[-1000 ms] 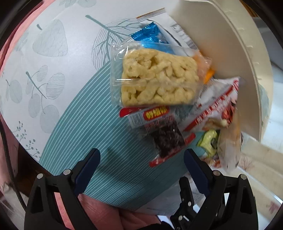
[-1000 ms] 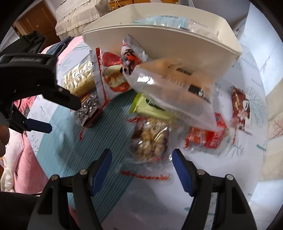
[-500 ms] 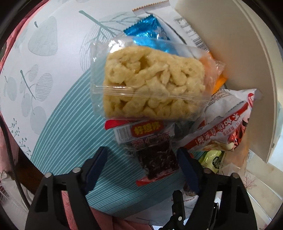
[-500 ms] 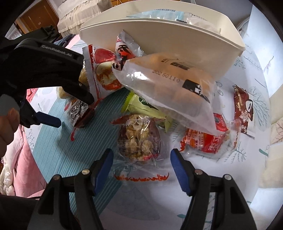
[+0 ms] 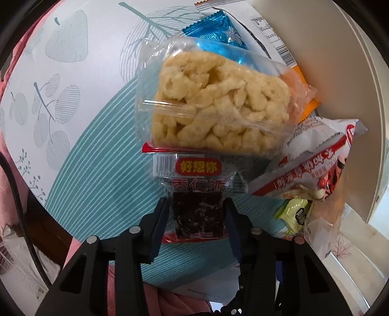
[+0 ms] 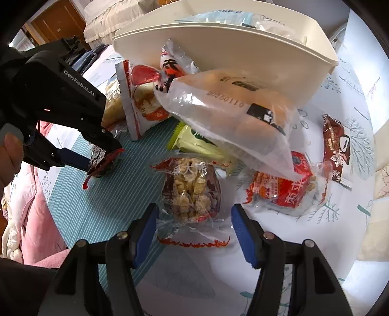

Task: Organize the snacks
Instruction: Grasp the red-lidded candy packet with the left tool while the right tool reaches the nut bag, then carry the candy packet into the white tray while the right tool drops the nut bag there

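Closing on the dark date-bar packet (image 5: 198,215) at the bottom centre of the left wrist view, the left claw (image 5: 196,216) has its blue pads right at the packet's two sides, so I read it as just gripping. The risk there is what lies on top: the clear bag of puffed yellow snack (image 5: 218,107) overlaps the packet's far end, so a pull could drag that bag along or slide the slick wrapper out of the pads.

Lower centre in the right wrist view, the right claw (image 6: 193,227) stands fairly wide and is narrowing around the clear popcorn-like packet (image 6: 190,189), with its pads not yet touching. It may catch only the loose crimped film at the near end, which could slip or tear. The big clear bread bag (image 6: 233,114) leans over the packet's far side and might be tugged off balance.

Further up, snacks lie heaped on the patterned worktop (image 6: 97,194) against the cream bin (image 6: 243,56), in the upper middle of the frame. Inside the bin only a pale blue and clear wrapper (image 6: 233,18) shows at the rim; anything deeper is hidden. A brown packet (image 6: 336,148) lies apart at right.
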`<state>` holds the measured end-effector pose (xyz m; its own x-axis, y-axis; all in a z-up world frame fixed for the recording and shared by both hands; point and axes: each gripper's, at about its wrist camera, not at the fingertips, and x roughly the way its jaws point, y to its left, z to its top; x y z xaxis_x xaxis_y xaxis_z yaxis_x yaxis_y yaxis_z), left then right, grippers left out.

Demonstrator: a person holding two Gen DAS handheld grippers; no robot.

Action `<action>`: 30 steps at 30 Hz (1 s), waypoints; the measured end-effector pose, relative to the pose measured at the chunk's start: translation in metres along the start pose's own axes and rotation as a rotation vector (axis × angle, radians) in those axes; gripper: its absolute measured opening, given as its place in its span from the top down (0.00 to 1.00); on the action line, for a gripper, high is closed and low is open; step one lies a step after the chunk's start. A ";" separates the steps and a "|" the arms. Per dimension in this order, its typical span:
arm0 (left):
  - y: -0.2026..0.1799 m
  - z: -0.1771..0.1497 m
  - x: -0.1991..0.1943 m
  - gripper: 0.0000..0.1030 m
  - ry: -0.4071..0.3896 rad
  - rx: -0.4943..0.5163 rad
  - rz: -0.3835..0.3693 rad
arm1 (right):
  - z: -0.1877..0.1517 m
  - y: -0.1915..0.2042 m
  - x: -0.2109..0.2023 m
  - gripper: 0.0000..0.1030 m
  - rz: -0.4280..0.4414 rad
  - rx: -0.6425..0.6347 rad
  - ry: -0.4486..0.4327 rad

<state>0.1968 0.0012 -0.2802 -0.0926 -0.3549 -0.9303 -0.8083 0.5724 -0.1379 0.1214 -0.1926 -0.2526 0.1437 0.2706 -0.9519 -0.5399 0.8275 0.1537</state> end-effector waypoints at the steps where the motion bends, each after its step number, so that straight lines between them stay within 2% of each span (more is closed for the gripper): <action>1: -0.002 -0.001 0.000 0.58 0.006 0.000 -0.001 | -0.001 0.000 0.000 0.41 0.003 0.001 0.006; 6: 0.004 -0.008 0.003 0.59 0.084 -0.022 -0.012 | -0.004 0.005 -0.001 0.42 0.013 -0.007 0.034; 10: 0.010 -0.013 0.003 0.59 0.110 -0.032 -0.010 | -0.006 0.008 0.000 0.42 0.042 -0.004 0.054; 14: 0.016 -0.017 -0.004 0.59 0.121 -0.041 -0.005 | -0.008 0.018 -0.004 0.42 0.105 0.005 0.051; 21: 0.037 -0.026 -0.034 0.60 0.077 -0.048 -0.040 | 0.008 0.045 -0.010 0.42 0.167 -0.055 0.012; 23: 0.046 -0.016 -0.051 0.60 0.062 -0.056 -0.053 | 0.015 0.055 -0.014 0.42 0.173 -0.075 -0.005; 30: 0.042 -0.008 -0.112 0.60 -0.034 -0.018 -0.068 | 0.040 0.078 -0.030 0.42 0.206 -0.083 -0.083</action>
<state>0.1687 0.0586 -0.1792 -0.0176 -0.3670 -0.9301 -0.8222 0.5347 -0.1954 0.1081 -0.1163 -0.2018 0.0893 0.4721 -0.8770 -0.6306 0.7084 0.3171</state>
